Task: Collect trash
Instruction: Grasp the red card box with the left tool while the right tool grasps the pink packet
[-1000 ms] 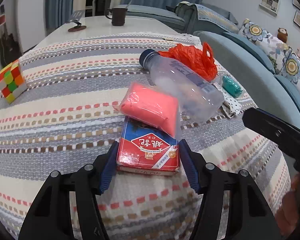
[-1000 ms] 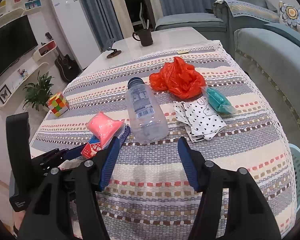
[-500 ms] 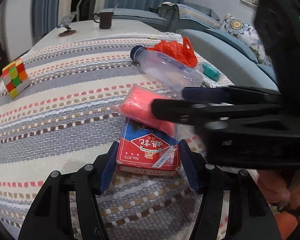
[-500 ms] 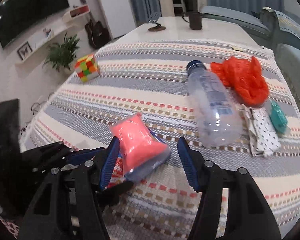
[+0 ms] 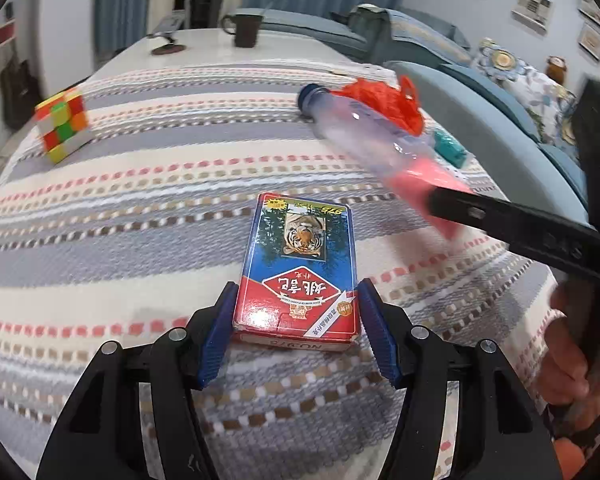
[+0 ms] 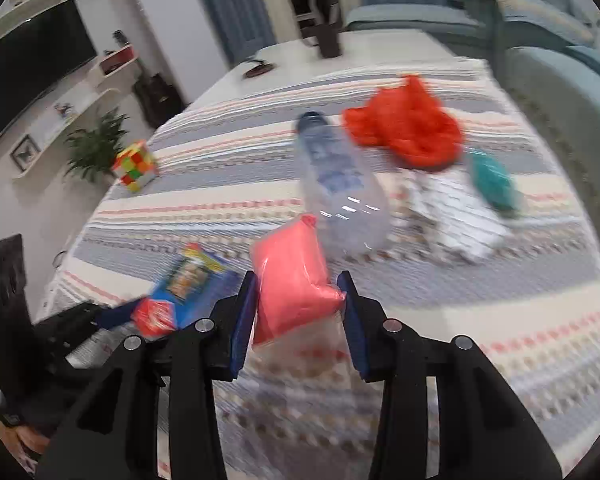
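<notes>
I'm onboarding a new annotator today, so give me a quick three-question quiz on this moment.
1. True or false: the pink packet sits between the right gripper fingers.
2. What lies between the left gripper fingers? A) card box B) Rubik's cube C) plastic bottle
3. Name the crumpled item next to the bottle's cap end.

Key: 1. True. 2. A; the fingers flank its near end. 3. The orange plastic bag.

Black left gripper (image 5: pixel 296 320) and right gripper (image 6: pixel 300 320), blue pads, silver screws
</notes>
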